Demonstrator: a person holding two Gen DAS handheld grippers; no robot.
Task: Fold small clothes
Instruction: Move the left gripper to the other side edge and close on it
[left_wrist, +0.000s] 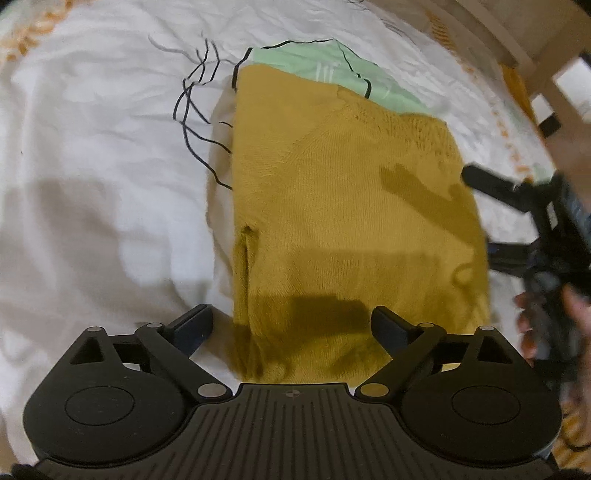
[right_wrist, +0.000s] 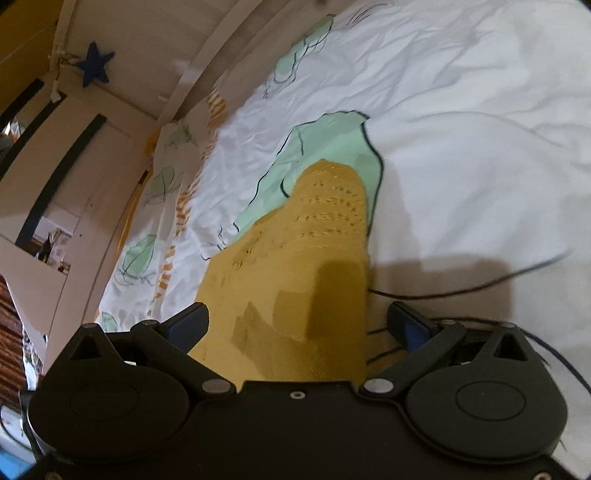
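White bedsheet (left_wrist: 92, 155), printed with mint leaf shapes and thin black lines, carries a folded mustard knit sweater (left_wrist: 343, 206) lying flat at its middle. Left gripper (left_wrist: 291, 325) and right gripper (right_wrist: 299, 325) both hover over it, jaws spread wide, holding nothing.

No words, labels, brands or numbers can be read on anything in either view.

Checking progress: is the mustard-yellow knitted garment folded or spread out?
Folded: the mustard-yellow knitted garment lies as a compact rectangle on the white bedsheet, no sleeves sticking out.
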